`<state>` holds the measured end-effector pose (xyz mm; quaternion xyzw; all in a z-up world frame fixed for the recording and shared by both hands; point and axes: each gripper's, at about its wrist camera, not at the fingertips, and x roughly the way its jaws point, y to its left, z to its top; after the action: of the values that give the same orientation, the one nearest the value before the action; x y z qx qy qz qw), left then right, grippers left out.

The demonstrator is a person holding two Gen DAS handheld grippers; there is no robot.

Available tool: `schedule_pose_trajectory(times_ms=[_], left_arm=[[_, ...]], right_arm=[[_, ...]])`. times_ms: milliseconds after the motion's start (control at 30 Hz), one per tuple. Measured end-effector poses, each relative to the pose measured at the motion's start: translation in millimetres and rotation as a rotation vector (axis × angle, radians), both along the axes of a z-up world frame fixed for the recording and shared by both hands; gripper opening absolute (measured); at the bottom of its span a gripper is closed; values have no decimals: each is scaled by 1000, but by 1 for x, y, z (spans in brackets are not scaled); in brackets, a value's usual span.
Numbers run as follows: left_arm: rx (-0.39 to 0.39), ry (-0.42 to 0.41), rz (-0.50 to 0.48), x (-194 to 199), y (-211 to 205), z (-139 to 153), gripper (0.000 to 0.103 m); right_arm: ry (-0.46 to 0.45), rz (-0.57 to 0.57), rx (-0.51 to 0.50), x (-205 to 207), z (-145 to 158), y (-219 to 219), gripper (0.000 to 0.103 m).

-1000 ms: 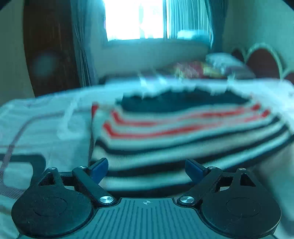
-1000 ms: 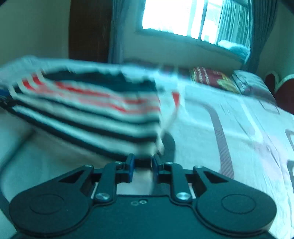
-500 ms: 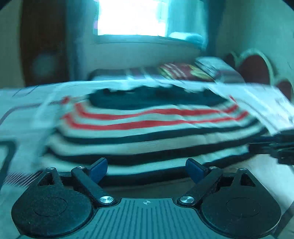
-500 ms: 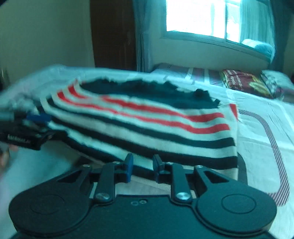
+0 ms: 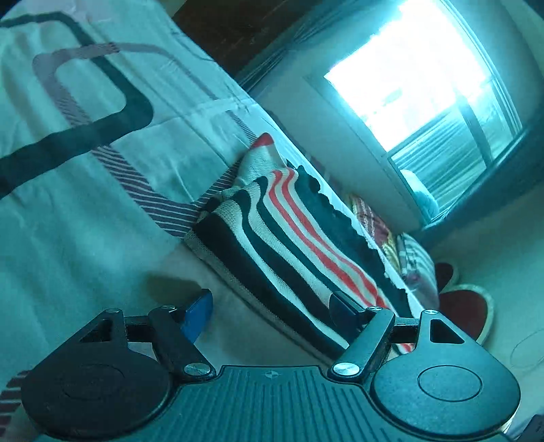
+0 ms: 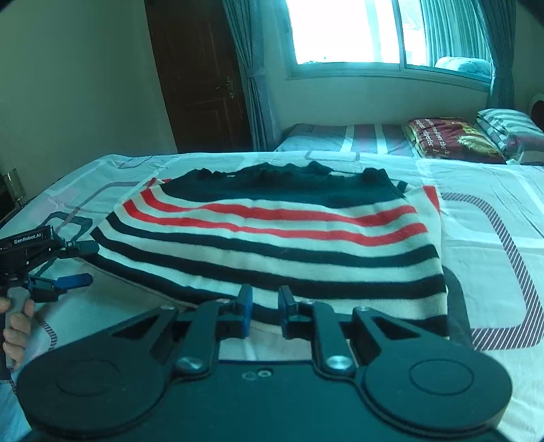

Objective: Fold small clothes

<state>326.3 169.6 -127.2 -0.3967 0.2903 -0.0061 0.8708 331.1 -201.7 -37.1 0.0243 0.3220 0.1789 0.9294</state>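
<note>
A small knitted sweater (image 6: pixel 272 234) with white, black and red stripes and a dark top part lies folded flat on the bed. It also shows in the left wrist view (image 5: pixel 292 244). My right gripper (image 6: pixel 264 307) sits at the sweater's near edge, its jaws a small gap apart with nothing between them. My left gripper (image 5: pixel 270 311) is open and empty, rolled on its side at the sweater's left edge. It shows in the right wrist view (image 6: pixel 80 263) just left of the sweater.
The bed sheet (image 6: pixel 493 258) is pale with rounded rectangle patterns. Pillows and a folded blanket (image 6: pixel 452 139) lie at the far right. A dark door (image 6: pixel 204 85) and a bright window (image 6: pixel 340 30) are behind the bed.
The sweater has come down to lie flat on the bed. My right gripper has let go of its edge. My left gripper has rolled sideways and moved to the sweater's left edge.
</note>
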Motion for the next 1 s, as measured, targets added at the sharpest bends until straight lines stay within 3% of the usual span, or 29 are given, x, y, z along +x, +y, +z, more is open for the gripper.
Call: schedule_pose_trajectory(times_ms=[67,100,200,267,333,400,467,533,633,800,1000], left_arm=[[-61,-24,-1,-9,2,8,75],[-44,-69,3,-16,3,19,75],[145,-143,-69,-4,-18,46,76],[229,-126,-125,26,-33,45,76],[287,-80,-109,54,-36,35,76],[306,-30,-103,71,-31,25,75],[311,-32,-124,78,-26,21,75],[309,-22,-141,73,-26,26,75],[355,-32,-138,50,-25,35,76],[362,-10,-119,15,-25,35,76],[342,25,-122,2,-23,25,76]], right_arm=[[-1,4,-6,1,3,-1,17],[-7,9,-11,3,4,-1,17],[-13,-3,-27,19,5,3,19],[-33,27,-57,33,1,18,19],[-19,57,-83,48,-7,36,20],[-5,81,-84,58,-16,48,18],[16,61,-148,65,-27,52,17],[21,32,-102,67,-30,40,17],[-13,9,-76,56,-16,31,25],[-57,-14,17,42,10,16,25],[-166,-22,40,42,54,15,25]])
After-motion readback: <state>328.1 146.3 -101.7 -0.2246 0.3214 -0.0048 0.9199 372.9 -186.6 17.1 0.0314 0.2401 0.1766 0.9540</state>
